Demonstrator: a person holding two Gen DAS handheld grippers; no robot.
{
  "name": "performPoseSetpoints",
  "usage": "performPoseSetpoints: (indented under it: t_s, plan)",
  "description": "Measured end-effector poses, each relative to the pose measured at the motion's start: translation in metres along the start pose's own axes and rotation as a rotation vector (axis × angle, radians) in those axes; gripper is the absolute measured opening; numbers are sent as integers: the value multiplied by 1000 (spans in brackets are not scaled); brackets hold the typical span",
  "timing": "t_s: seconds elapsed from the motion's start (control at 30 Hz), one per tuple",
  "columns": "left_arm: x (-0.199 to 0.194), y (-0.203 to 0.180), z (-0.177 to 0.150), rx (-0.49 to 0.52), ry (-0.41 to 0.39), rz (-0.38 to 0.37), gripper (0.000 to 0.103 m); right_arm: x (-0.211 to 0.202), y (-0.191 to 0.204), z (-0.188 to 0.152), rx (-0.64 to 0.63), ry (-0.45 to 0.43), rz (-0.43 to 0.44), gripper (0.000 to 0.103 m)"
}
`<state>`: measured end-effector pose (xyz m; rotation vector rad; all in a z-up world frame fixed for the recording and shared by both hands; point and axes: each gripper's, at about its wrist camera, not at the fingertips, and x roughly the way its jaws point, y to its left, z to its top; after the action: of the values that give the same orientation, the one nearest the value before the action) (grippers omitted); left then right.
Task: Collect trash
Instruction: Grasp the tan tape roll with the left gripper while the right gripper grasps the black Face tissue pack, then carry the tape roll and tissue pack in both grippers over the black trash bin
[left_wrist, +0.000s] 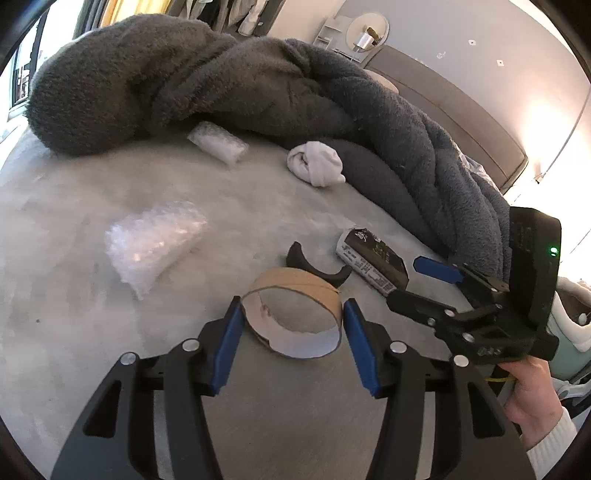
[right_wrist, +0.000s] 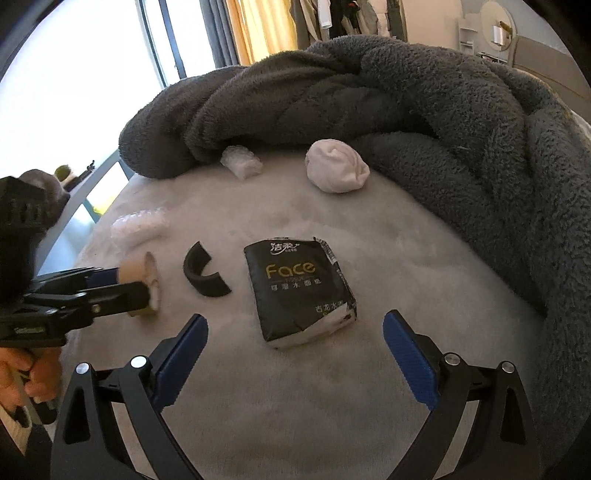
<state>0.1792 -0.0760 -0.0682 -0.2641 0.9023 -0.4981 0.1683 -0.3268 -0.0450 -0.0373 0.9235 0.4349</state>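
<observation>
Straddling the cardboard tape ring (left_wrist: 295, 314), the left hand-held gripper (left_wrist: 293, 325) has one blue pad on each outer wall; the pads sit at or just off the cardboard, contact not certain, so I read the ring as bracketed rather than firmly clamped. To do this step well: squeeze evenly across the ring's width, gently enough not to fold the thin wall, then lift straight off the bed (left_wrist: 92, 332).

The right hand-held gripper (right_wrist: 295, 354) hangs with jaws wide apart, empty, above the bed just short of the black tissue pack (right_wrist: 299, 291), which lies at 12 o'clock from its fingertips.

Farther out, from the right wrist view: a black curved piece (right_wrist: 201, 275) at 10 o'clock, the bubble wrap (right_wrist: 138, 227) beyond it, a second wrap bundle (right_wrist: 242, 162) and a white balled sock (right_wrist: 336, 166) near the grey blanket (right_wrist: 443, 110) at 12 o'clock.
</observation>
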Motion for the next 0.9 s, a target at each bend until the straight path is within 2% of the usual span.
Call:
performPoseSetpoints:
  t_s: [0.13,0.4,0.6,0.7,0.9]
  plan:
    - [-12,7,0,-2,-11,1,57,6,3,5,3,7,-61,97]
    - [-40,24,1,-4,-29,7,57,25,9,12,0,35,-127,95]
    - [-56,32,0,3,-33,13,57,38,11,14,-6,64,-169,80]
    - [-62,35,-2,16,-27,22,57,38,10,15,10,63,-177,65]
    - [-81,42,-14,44,-11,61,57,31,16,13,-1,65,-205,59]
